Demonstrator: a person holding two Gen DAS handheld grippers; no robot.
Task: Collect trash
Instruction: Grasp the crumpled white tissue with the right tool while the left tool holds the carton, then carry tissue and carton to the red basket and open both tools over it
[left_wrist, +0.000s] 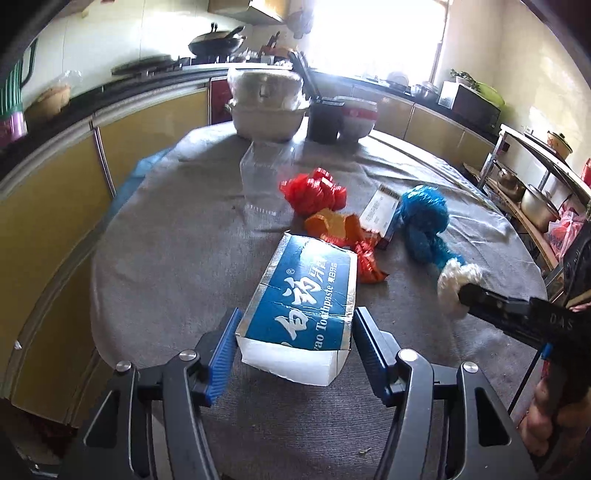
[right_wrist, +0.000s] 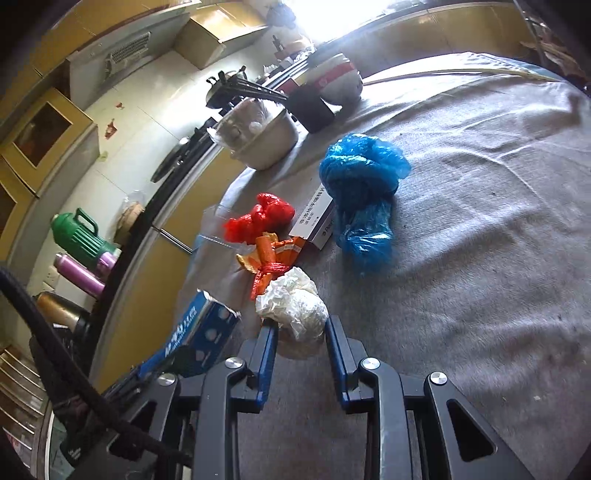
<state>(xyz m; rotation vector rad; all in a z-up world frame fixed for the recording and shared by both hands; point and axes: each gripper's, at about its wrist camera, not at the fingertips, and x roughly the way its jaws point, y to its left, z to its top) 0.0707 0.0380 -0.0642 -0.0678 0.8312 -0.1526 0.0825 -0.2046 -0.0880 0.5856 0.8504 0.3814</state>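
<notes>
My left gripper (left_wrist: 297, 314) is shut on a blue toothpaste box (left_wrist: 306, 291), its pads against the box's two long sides. The same box (right_wrist: 201, 332) shows tilted at the lower left of the right wrist view. My right gripper (right_wrist: 300, 323) is shut on a crumpled white wad (right_wrist: 291, 302). That wad (left_wrist: 458, 280) also shows in the left wrist view at the tip of the right gripper (left_wrist: 467, 295). On the grey cloth beyond lie a red bag (left_wrist: 314, 192), an orange wrapper (left_wrist: 340, 225), a small carton (left_wrist: 380, 214) and a knotted blue bag (left_wrist: 424, 218).
A clear plastic container (left_wrist: 266, 177) stands behind the red bag. At the table's far edge are a metal pot (left_wrist: 266, 118), a black holder (left_wrist: 325, 118) and a bowl (left_wrist: 360, 120). Yellow cabinets (left_wrist: 55, 206) run along the left; thermoses (right_wrist: 81, 236) stand on the counter.
</notes>
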